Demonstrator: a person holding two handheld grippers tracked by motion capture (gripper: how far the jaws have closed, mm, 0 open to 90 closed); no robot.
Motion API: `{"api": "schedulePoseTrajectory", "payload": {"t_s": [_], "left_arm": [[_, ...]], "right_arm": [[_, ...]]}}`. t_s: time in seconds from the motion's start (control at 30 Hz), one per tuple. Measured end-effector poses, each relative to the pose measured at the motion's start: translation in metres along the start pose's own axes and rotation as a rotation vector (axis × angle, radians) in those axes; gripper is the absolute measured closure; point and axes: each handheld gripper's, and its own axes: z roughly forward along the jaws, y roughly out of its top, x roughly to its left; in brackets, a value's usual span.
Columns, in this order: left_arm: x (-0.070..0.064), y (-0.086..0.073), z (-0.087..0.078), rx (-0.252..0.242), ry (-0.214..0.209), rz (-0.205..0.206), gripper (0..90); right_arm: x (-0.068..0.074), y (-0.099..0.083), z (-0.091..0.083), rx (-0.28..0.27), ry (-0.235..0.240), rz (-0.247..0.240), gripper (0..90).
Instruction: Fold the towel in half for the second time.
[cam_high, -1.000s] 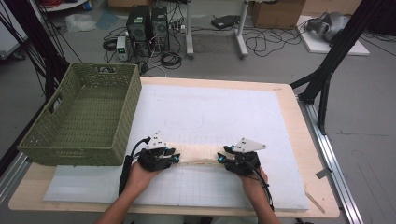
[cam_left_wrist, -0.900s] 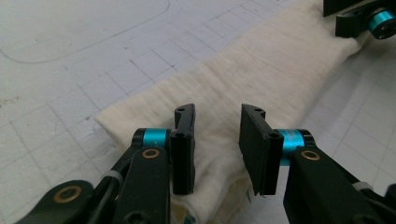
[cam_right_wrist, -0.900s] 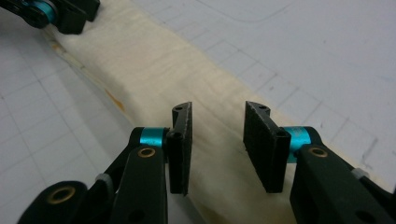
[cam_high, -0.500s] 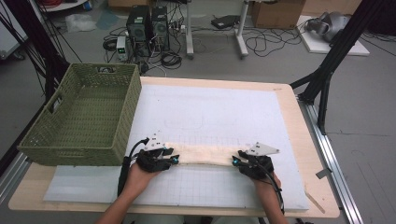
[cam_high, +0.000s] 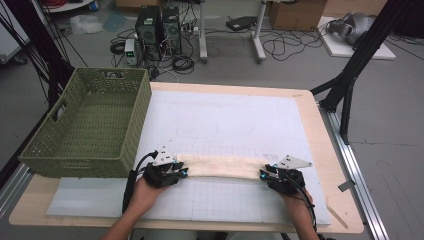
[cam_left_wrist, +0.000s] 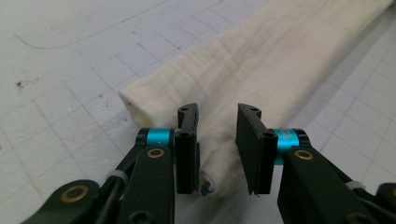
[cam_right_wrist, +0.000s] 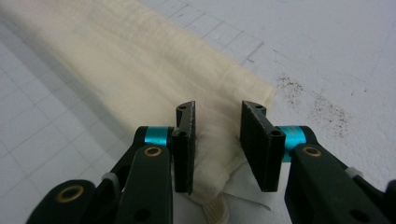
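Note:
A cream cloth (cam_high: 220, 167) lies rolled into one long strip across the near part of the white grid mat (cam_high: 225, 120). My left gripper (cam_high: 180, 171) holds its left end, and my right gripper (cam_high: 263, 175) holds its right end. In the left gripper view the jaws (cam_left_wrist: 217, 116) stand a narrow gap apart with the cloth (cam_left_wrist: 261, 60) bunched between them. The right gripper view shows the same: the jaws (cam_right_wrist: 217, 112) pinch a puckered fold of the cloth (cam_right_wrist: 116, 56). Both grippers sit low, at the mat.
A green woven basket (cam_high: 135, 125) stands at the left edge of the wooden table (cam_high: 320, 150), close to my left hand. Beyond the table are computer towers, cables and black frame legs on the floor.
My right gripper has moved right with its end of the cloth, drawing the bunched cloth out into a long strip. The left gripper has stayed nearly in place.

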Motion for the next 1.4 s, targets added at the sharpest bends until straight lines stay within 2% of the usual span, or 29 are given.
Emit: {"api": "schedulePoseTrajectory", "payload": {"t_s": [0.07,0.13,0.23,0.33,0.37,0.47,0.57,0.67,0.77,0.93,1.03,1.13,1.27,1.4], "left_arm": [[0.001,0.001,-0.001,0.002,-0.008,-0.034,69.4],[0.004,0.005,-0.003,0.006,-0.008,-0.048,68.8],[0.009,0.013,-0.007,-0.049,-0.021,-0.077,66.1],[0.016,0.025,-0.008,-0.096,-0.021,-0.112,62.4],[0.016,0.029,-0.008,-0.114,-0.025,-0.120,62.0],[0.016,0.039,-0.006,-0.162,-0.028,-0.120,61.7],[0.014,0.043,0.006,-0.123,-0.035,-0.102,61.1],[0.010,0.039,0.017,-0.062,-0.039,-0.086,61.3],[0.010,0.035,0.023,-0.001,-0.027,-0.062,61.6],[0.009,0.034,0.023,0.026,-0.003,-0.039,61.9],[0.010,0.032,0.023,0.068,0.017,-0.012,63.3],[0.012,0.025,0.022,0.049,0.015,-0.030,66.0],[0.012,0.020,0.018,0.033,0.019,-0.022,67.5],[0.013,0.016,0.014,0.025,0.018,-0.033,67.3]], "right_arm": [[0.000,0.000,0.000,0.005,0.002,0.011,65.8],[-0.001,0.003,0.000,0.014,0.006,0.001,65.1],[0.001,0.010,-0.001,0.037,0.004,-0.022,58.3],[0.002,0.019,-0.004,-0.003,0.012,-0.025,53.9],[0.002,0.023,-0.005,-0.024,0.015,-0.012,51.1],[0.003,0.035,-0.005,-0.068,0.027,0.007,47.8],[0.008,0.047,0.002,-0.086,0.039,0.016,45.2],[0.020,0.056,0.016,-0.088,0.064,-0.005,43.9],[0.032,0.058,0.032,-0.049,0.088,-0.027,44.8],[0.043,0.054,0.052,0.024,0.100,-0.073,51.1],[0.039,0.049,0.053,0.026,0.097,-0.053,52.5],[0.032,0.047,0.047,0.029,0.070,-0.038,52.8],[0.020,0.038,0.037,0.035,0.045,-0.016,53.3],[0.010,0.028,0.021,0.026,0.024,0.001,55.0]]}}
